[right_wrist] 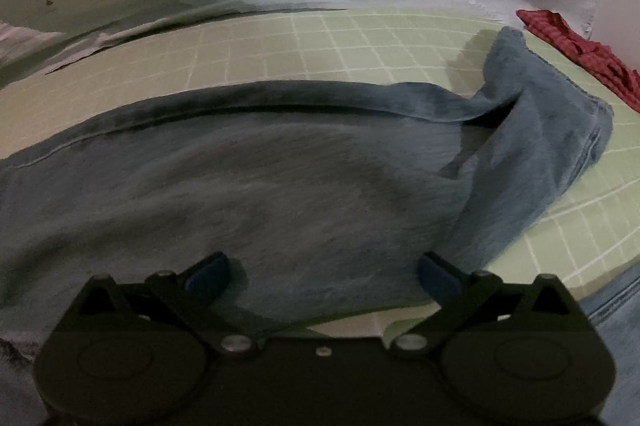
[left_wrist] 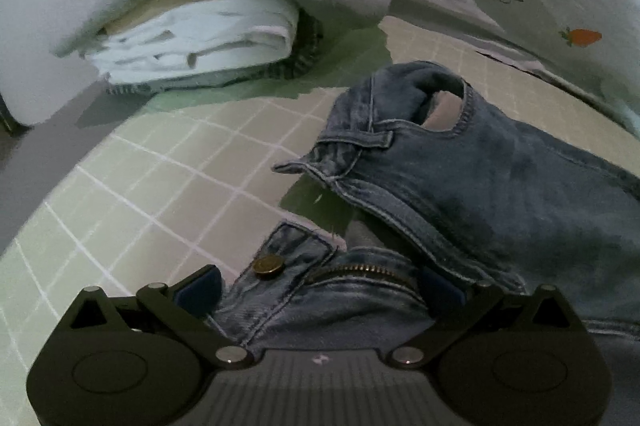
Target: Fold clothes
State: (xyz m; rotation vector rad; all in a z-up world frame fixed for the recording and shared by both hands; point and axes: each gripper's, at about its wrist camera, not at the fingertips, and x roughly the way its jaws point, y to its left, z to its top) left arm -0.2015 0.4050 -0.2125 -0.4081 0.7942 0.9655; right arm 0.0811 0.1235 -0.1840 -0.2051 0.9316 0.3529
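Both jaws stand wide apart, gripping nothing: the left gripper (left_wrist: 320,290) straddles the waistband of the faded blue denim jeans (left_wrist: 460,186), and the right gripper (right_wrist: 324,276) straddles a broad, flat span of the same jeans (right_wrist: 260,186) at the leg. Between the left fingertips lie the open brass zipper (left_wrist: 360,271) and the brass waist button (left_wrist: 269,265); the button sits just inside the left fingertip (left_wrist: 200,290). Ahead of the left jaws the far side of the waistband stands up in a loose, rumpled loop, with a stack of folded garments, white and cream under a pale grey top layer (left_wrist: 192,38), well beyond it on the pale green gridded mat (left_wrist: 140,186). Ahead and right of the right jaws one leg end curls up off the gridded mat (right_wrist: 360,42), near a red patterned cloth (right_wrist: 580,54). Risks, as judged from this position: closing the left jaws on the button or zipper teeth would likely give a hard, slippery purchase, and the denim may slide out on lifting. Closing on one layer only would probably leave the lower layer behind and skew the fold. The rumpled waistband and curled leg end, if not flattened, may be trapped as creases. The right jaws face flat cloth with no edge between them and may fail to pinch it.
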